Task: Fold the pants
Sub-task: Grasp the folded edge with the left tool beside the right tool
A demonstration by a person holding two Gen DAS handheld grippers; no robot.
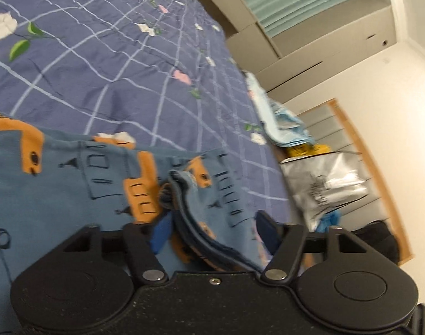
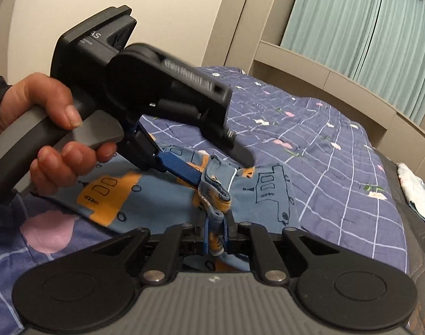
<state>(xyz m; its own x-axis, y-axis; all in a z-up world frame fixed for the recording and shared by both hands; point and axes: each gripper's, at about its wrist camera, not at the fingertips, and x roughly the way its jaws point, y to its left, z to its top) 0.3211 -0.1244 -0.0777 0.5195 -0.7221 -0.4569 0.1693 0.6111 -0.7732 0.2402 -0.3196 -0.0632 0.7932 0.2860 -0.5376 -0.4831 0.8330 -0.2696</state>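
Bedspread: you face a purple grid-lined quilt with flower print [image 1: 106,64].
Curtain: pale teal pleated drapes [image 2: 374,28] beyond the quilt.
Bag: crinkled silver plastic sack [image 1: 327,187] beside the quilt's edge.

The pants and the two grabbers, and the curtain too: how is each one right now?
pants: lying on the bed, edge bunched and lifted
right gripper: shut on the pants edge
left gripper: open, pants edge between its fingers
bedsheet: spread, a bit wrinkled
curtain: drawn shut
silver bag: crumpled beside the bed
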